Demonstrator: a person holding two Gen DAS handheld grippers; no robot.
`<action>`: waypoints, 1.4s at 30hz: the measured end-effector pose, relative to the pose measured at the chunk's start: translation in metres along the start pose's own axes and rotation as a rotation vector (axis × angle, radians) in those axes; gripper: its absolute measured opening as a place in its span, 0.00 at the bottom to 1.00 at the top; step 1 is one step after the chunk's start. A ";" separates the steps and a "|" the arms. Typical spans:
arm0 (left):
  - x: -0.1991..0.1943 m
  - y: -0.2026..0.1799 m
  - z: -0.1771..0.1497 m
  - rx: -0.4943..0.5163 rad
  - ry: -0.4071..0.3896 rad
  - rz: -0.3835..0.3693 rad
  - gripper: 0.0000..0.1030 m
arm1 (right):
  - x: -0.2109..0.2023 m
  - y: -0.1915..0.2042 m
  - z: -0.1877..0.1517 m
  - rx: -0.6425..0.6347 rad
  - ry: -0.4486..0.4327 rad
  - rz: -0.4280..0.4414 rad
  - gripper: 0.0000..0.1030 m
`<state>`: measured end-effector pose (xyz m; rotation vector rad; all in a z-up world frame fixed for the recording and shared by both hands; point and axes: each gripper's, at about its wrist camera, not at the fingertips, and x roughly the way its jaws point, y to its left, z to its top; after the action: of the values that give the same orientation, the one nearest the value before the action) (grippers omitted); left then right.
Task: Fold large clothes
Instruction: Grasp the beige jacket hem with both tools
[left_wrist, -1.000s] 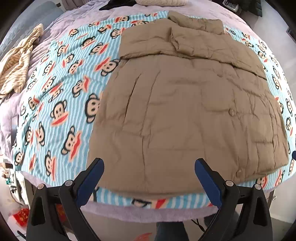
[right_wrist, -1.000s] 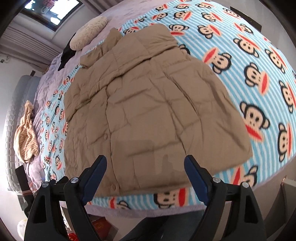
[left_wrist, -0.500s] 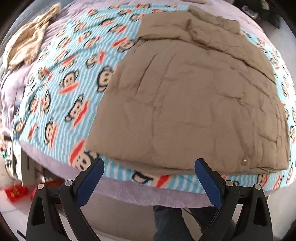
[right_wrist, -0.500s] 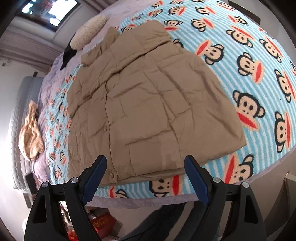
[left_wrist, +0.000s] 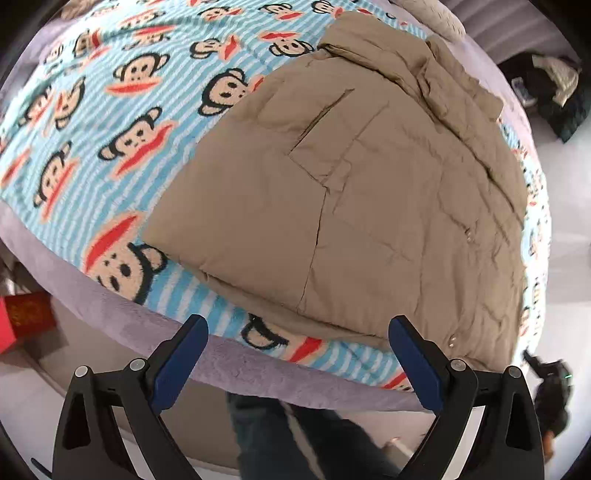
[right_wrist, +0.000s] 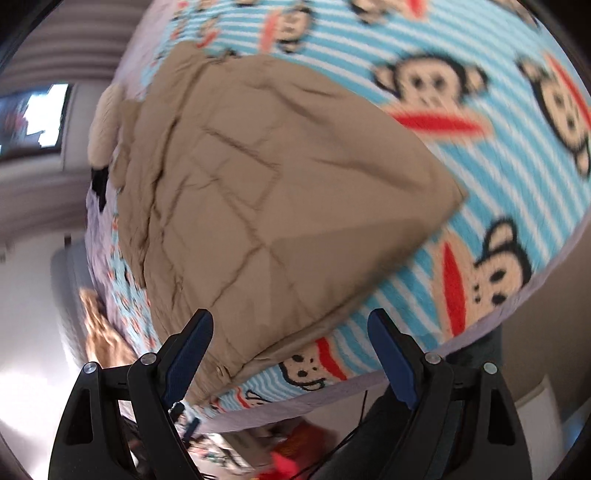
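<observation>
A tan quilted jacket (left_wrist: 369, 192) lies flat on the monkey-print blanket (left_wrist: 110, 122), hem toward me, collar at the far end. My left gripper (left_wrist: 295, 328) is open and empty, just short of the hem near the jacket's near left corner. My right gripper (right_wrist: 291, 321) is open and empty, at the bed edge by the hem of the jacket (right_wrist: 277, 184) near its right corner. The right wrist view is blurred.
The blanket covers a lilac bed (left_wrist: 258, 373). The person's legs (left_wrist: 295, 435) stand against its near edge. A red box (left_wrist: 22, 314) sits on the floor at left. A cream pillow (right_wrist: 103, 125) lies beyond the collar. Dark clothes (left_wrist: 546, 88) lie at far right.
Both grippers have dropped low and come close to the jacket's hem at the bed edge, left toward the left corner, right toward the right corner. Both stay open. The jacket has not moved.
</observation>
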<state>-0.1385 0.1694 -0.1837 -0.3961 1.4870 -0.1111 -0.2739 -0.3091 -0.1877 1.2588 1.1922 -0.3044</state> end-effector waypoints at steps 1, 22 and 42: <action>0.001 0.003 0.001 -0.012 0.002 -0.018 0.96 | 0.003 -0.006 0.001 0.030 0.003 0.007 0.85; 0.049 0.011 0.042 -0.062 0.069 -0.270 0.93 | 0.041 -0.029 0.011 0.233 0.033 0.188 0.86; -0.020 -0.037 0.083 0.146 -0.043 -0.318 0.12 | 0.013 0.027 0.011 0.041 -0.053 0.213 0.07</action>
<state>-0.0523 0.1573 -0.1507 -0.5114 1.3549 -0.4584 -0.2421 -0.3033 -0.1847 1.3923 1.0015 -0.2049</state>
